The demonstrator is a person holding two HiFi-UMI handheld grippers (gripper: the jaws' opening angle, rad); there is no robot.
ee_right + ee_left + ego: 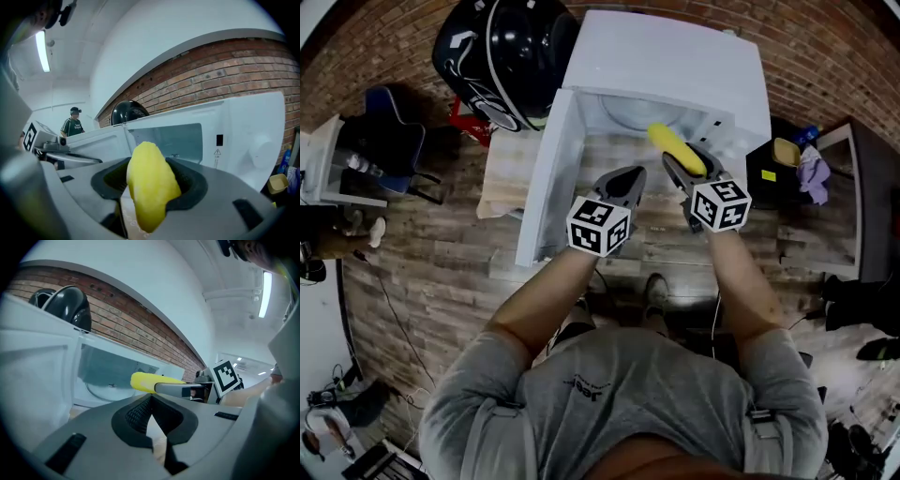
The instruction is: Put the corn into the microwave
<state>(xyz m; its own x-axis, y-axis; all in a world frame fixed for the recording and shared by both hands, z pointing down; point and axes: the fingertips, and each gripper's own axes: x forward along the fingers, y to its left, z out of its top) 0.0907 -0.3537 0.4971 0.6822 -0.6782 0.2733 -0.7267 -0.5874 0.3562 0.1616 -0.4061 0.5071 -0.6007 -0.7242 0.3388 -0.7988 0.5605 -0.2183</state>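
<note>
The right claw (684, 171) is clamping on the corn (677, 148), a smooth, bright yellow cob with a rounded tip; the cob is sticking out past the jaws at the open mouth of the white microwave (675, 66), whose door (546, 178) is standing open at the left; the left claw (151, 404) is hovering alongside, jaws together with nothing between them; a black helmet (502, 56) is sitting near the microwave.

Head view: near end of the smooth yellow corn cob (675, 145) hidden under your right gripper (680, 164) | cavity of the white box-shaped microwave (675, 66) mostly hidden by its own top | glossy black helmet (511, 47) cut by top edge | right gripper view: distant person (72, 124) too small to detail
</note>
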